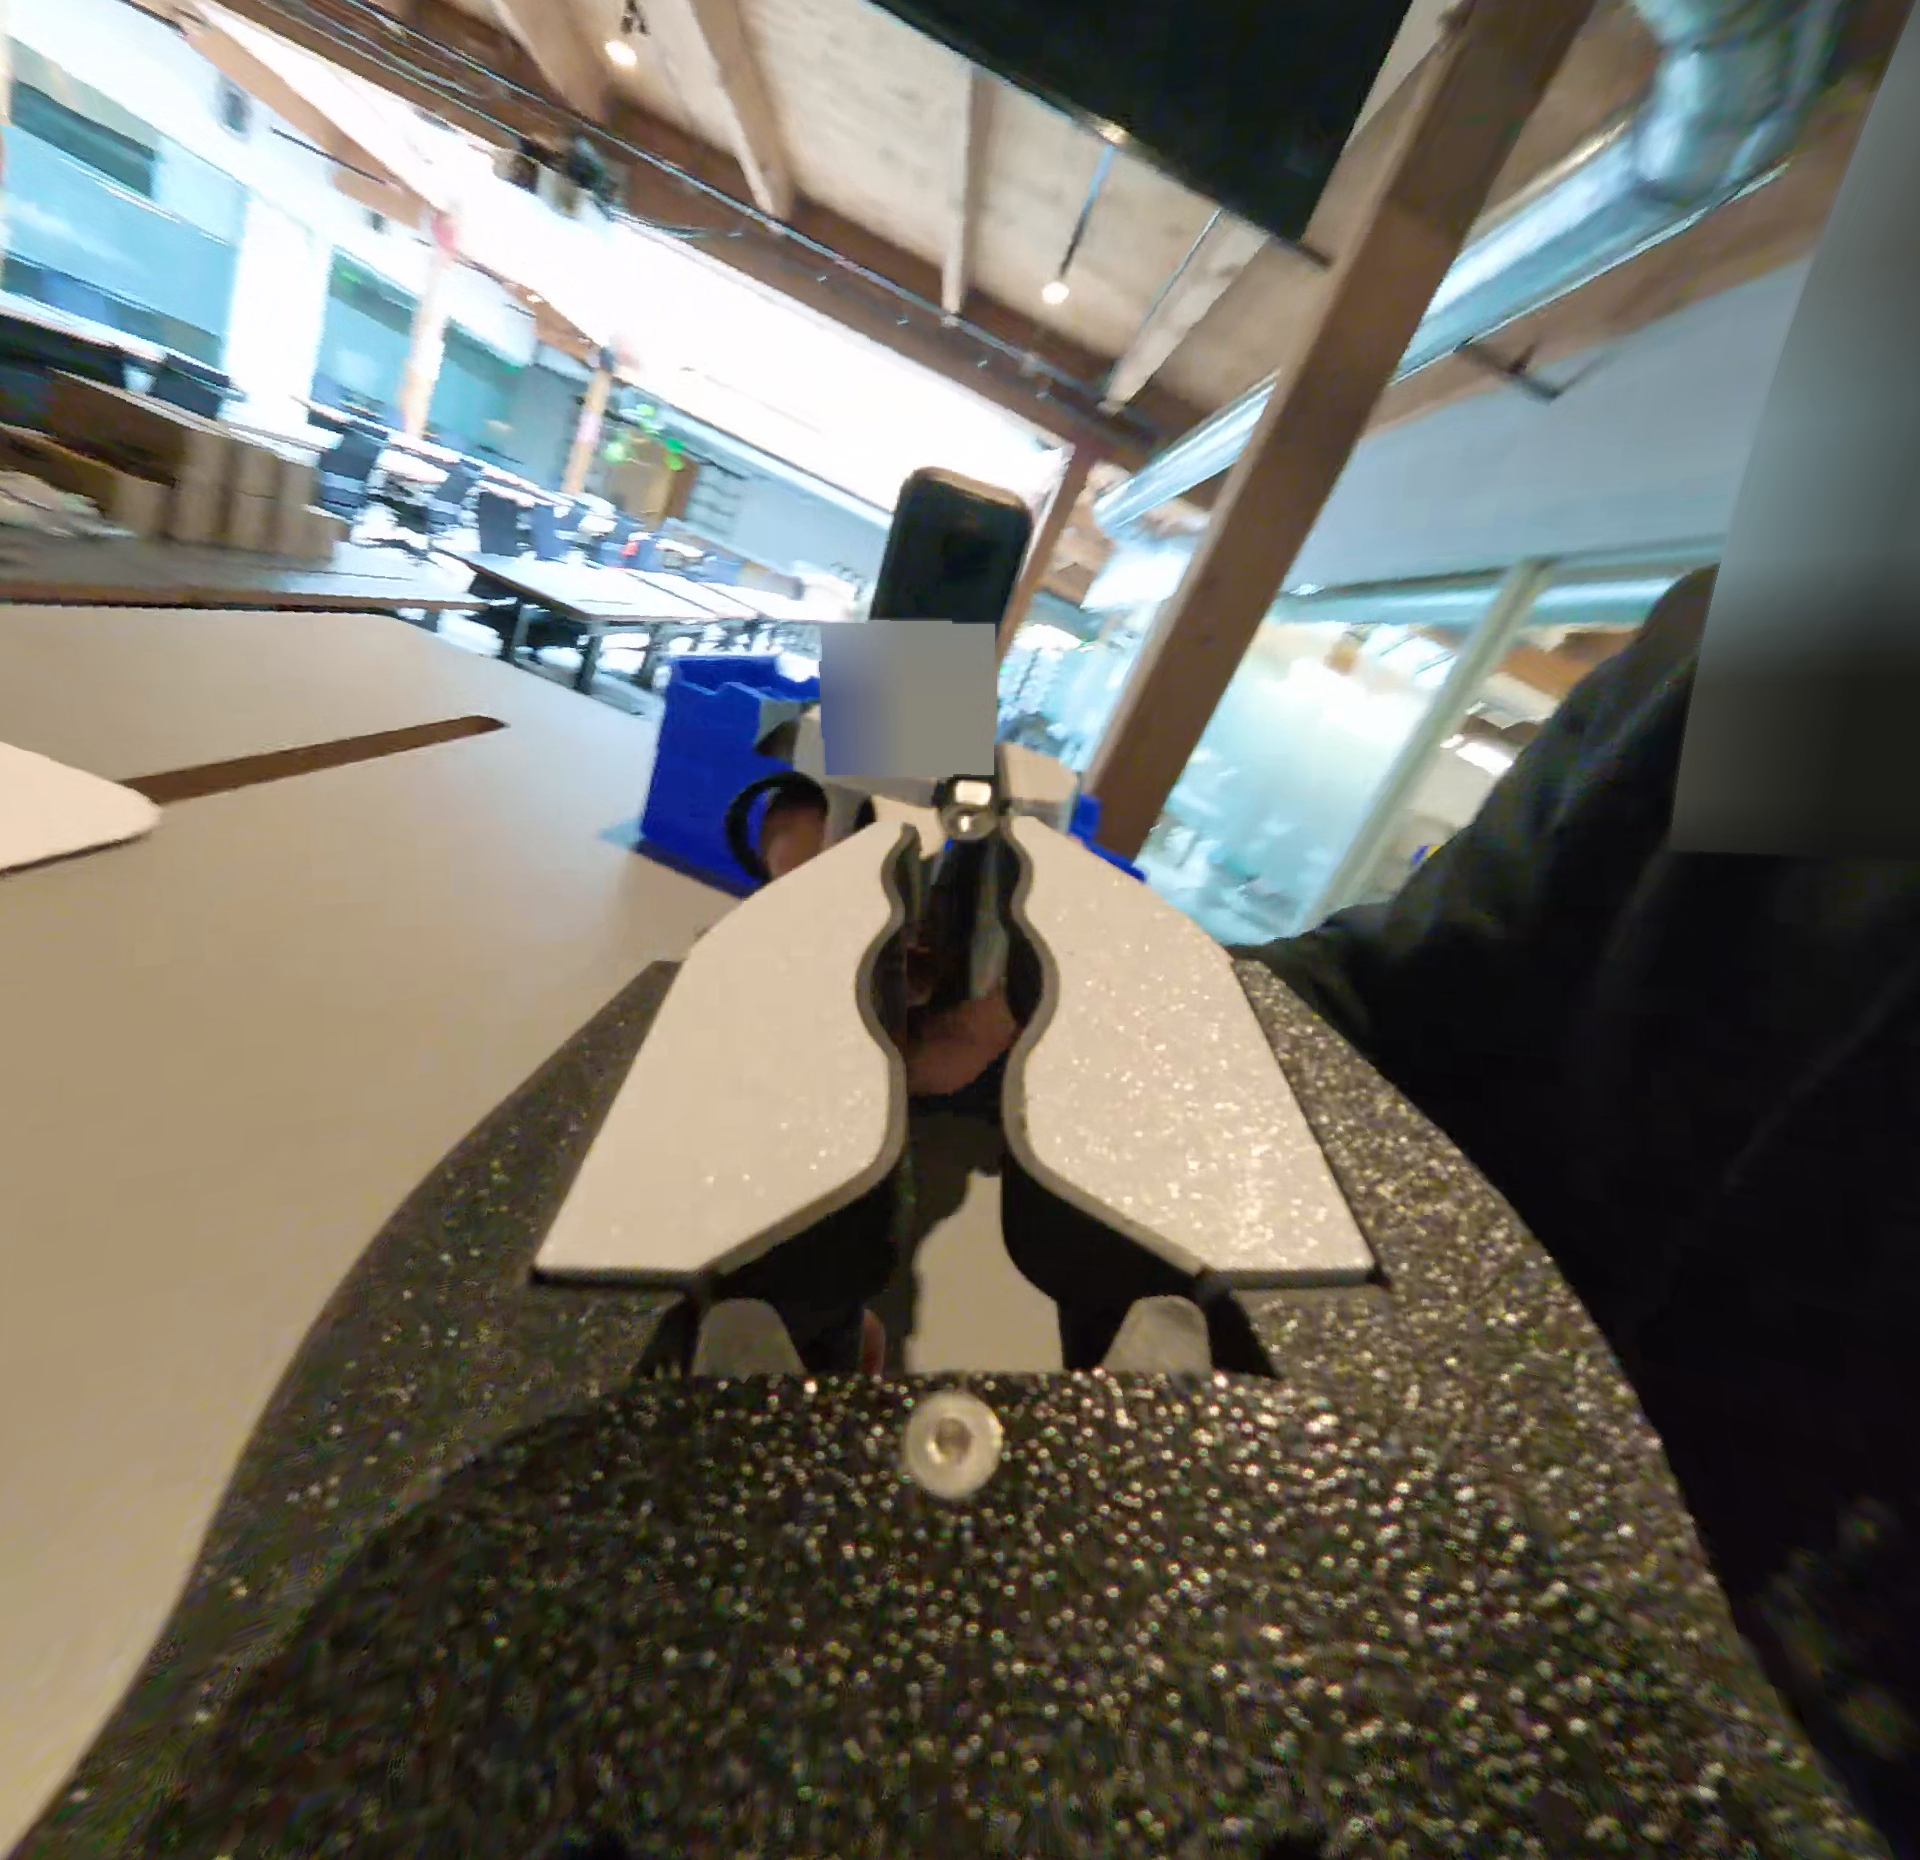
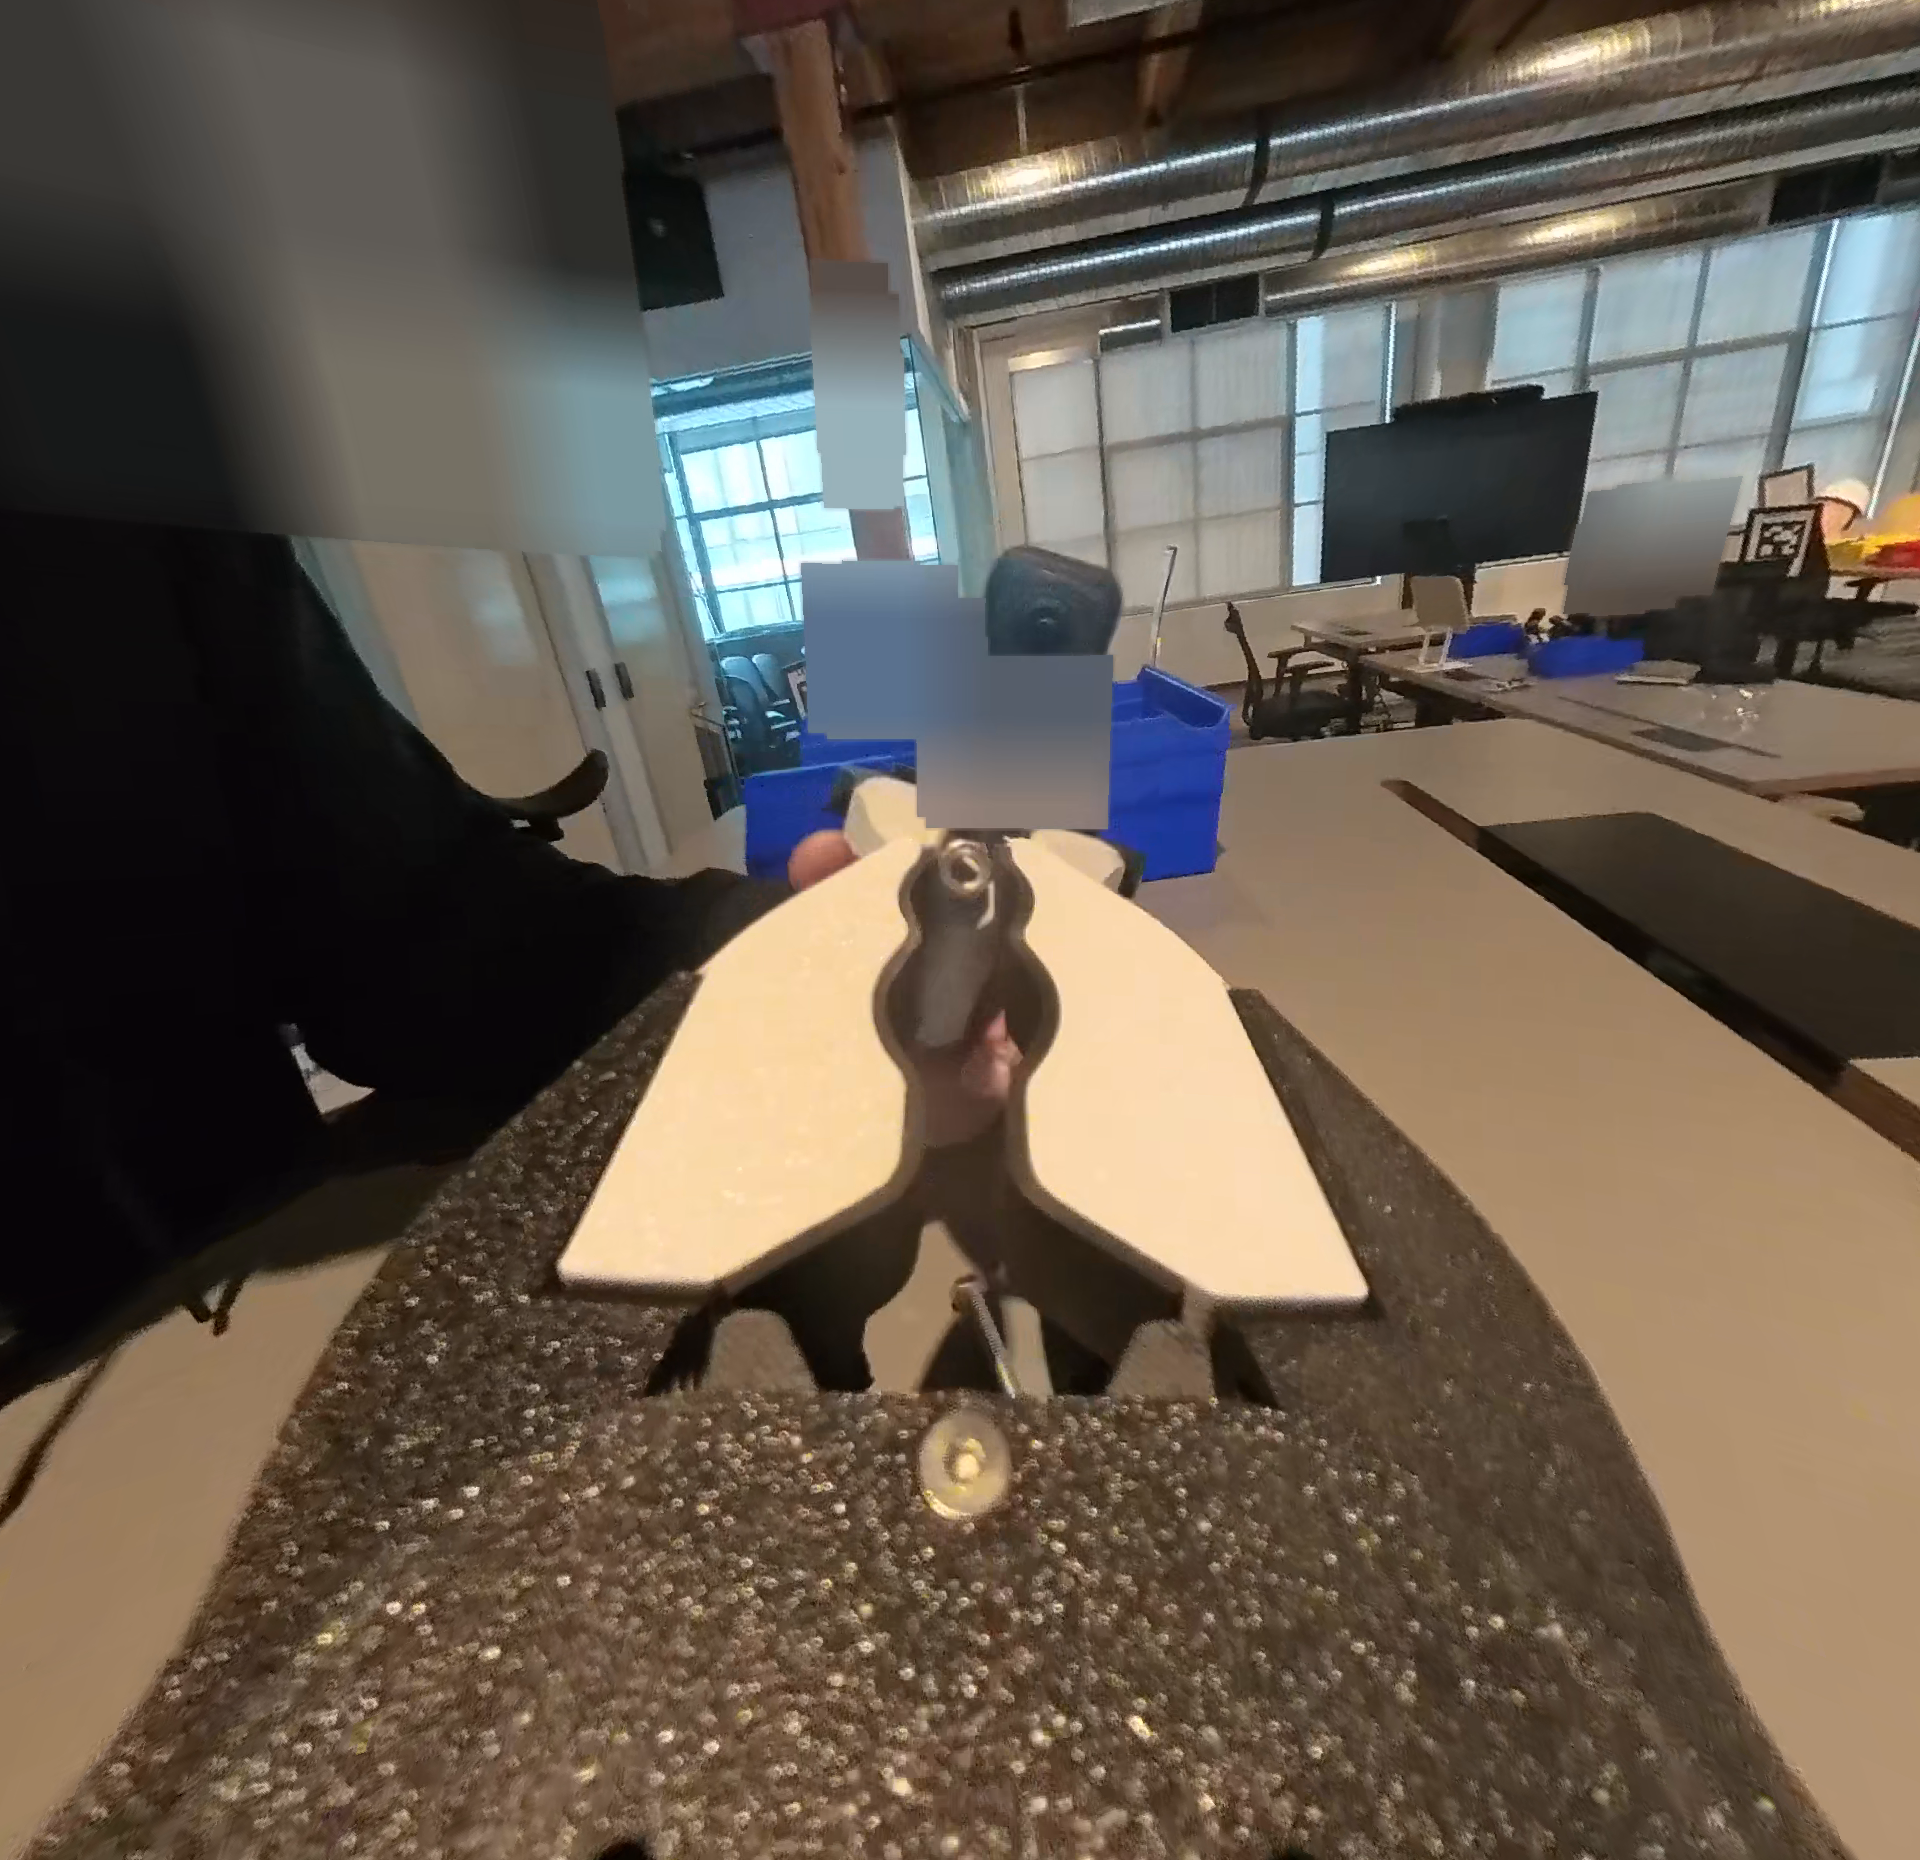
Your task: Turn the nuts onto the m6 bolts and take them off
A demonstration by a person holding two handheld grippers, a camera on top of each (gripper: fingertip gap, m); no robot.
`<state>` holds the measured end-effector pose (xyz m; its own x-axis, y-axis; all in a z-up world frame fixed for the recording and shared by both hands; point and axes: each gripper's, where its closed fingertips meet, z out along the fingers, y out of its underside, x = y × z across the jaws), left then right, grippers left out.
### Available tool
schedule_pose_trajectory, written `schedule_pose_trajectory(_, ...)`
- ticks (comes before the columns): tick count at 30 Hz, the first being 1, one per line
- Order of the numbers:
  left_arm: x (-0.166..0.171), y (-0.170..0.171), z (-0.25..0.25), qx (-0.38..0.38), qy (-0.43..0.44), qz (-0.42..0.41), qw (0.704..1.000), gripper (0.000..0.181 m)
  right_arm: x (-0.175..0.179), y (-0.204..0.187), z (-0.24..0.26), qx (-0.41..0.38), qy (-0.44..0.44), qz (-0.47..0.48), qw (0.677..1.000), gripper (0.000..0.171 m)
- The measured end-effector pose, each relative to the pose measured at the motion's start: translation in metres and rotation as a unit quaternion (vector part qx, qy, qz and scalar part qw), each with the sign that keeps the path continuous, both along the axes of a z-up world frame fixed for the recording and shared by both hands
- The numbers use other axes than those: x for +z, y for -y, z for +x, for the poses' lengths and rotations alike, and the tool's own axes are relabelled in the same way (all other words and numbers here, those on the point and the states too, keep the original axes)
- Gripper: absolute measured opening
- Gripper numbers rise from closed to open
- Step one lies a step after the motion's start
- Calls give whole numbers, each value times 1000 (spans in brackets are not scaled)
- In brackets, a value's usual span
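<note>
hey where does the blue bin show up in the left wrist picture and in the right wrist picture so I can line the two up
Left wrist view: the blue bin sits on the table, left of centre, just beyond the left gripper.
Right wrist view: the blue bin stands at centre, beyond the right gripper, partly hidden by blur patches.
Shared landmark: the other gripper, facing the camera, with its black camera on top.

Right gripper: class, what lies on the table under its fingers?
A loose bolt lies on the table beneath the right gripper; its lower end is hidden by the gripper body.
</note>
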<state>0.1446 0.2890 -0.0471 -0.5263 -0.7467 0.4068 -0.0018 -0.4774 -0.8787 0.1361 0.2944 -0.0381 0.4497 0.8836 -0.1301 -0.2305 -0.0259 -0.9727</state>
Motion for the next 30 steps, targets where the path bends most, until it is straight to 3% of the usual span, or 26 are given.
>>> schedule_pose_trajectory(4,7,0,-4,-40,7,-74,996,13,0,0,0,-10,10,10,1000,11)
schedule_pose_trajectory(20,5,5,-5,-113,-10,-175,978,5,0,0,-3,-32,37,39,998,11)
schedule_pose_trajectory(30,6,4,-4,-126,-11,-215,968,16,2,1,-4,-43,47,51,997,11)
